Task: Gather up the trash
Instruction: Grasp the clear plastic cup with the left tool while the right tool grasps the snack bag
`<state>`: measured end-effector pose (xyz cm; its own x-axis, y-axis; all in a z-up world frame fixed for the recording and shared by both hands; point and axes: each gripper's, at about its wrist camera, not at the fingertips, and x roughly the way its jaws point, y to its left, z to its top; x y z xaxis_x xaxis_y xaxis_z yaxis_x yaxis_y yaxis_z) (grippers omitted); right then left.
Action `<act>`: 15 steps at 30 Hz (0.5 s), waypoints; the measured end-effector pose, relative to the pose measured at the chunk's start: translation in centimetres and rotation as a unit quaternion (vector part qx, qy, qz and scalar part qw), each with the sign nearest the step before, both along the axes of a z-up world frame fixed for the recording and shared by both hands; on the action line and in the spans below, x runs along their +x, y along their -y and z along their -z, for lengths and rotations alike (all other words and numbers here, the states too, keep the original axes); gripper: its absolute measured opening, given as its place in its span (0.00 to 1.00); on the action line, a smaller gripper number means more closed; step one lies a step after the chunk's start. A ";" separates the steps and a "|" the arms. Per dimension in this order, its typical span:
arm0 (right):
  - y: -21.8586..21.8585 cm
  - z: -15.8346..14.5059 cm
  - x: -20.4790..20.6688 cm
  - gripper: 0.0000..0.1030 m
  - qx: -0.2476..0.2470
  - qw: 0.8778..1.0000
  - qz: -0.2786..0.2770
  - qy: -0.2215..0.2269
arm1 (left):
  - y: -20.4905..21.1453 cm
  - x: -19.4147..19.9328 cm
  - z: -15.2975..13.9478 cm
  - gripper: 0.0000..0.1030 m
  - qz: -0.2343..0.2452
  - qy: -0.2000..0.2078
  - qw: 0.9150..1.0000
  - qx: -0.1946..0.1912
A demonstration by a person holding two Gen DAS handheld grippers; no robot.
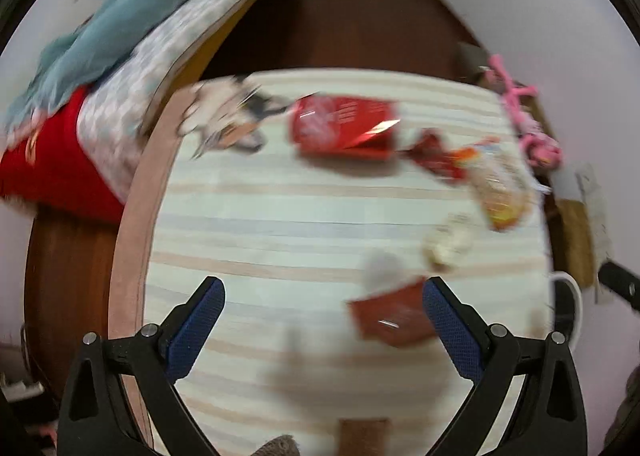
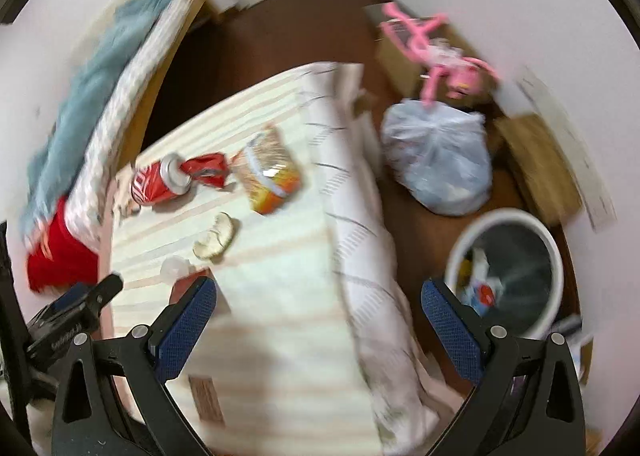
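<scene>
Red wrapper [image 1: 394, 316] beside left gripper [image 1: 324, 320]

Each gripper [image 1: 323, 322] [image 2: 319, 322] has black arms, silver screws and blue textured finger pads [image 1: 196, 330].

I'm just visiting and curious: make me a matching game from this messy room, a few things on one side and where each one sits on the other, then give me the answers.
Things:
1. red soda can
2. white waste bin
3. tied plastic bag
4. blue-grey blanket

Places:
A. on the floor beside the striped mattress, below the pink toy
B. on the floor next to the right gripper's finger
C. draped along the bed at the far left
D. lying on its side on the striped mattress

Pairs: 1-D, 2-B, 3-A, 4-C
</scene>
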<state>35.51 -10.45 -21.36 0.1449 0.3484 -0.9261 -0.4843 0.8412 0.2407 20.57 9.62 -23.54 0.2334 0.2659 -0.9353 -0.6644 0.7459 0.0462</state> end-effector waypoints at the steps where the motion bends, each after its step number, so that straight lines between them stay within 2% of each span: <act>1: -2.1 0.8 0.7 1.00 -0.013 1.000 -0.014 0.003 | -1.3 -0.2 0.9 0.98 -0.012 -0.006 1.000 -0.005; 4: -7.6 3.3 3.3 1.00 -0.057 0.997 -0.050 0.013 | -4.6 -0.7 3.6 0.98 -0.040 -0.020 0.998 -0.034; 9: -13.4 7.5 6.5 1.00 -0.118 0.989 -0.089 0.020 | -6.4 -0.8 5.4 0.98 -0.061 -0.015 0.994 -0.089; 11: -14.4 8.6 7.1 1.00 -0.120 0.988 -0.097 0.013 | -5.9 -0.5 5.6 0.97 -0.049 0.005 0.992 -0.118; 15: -15.5 10.2 7.3 0.98 -0.124 0.987 -0.106 0.006 | -3.7 0.9 5.7 0.97 0.003 0.021 0.990 -0.140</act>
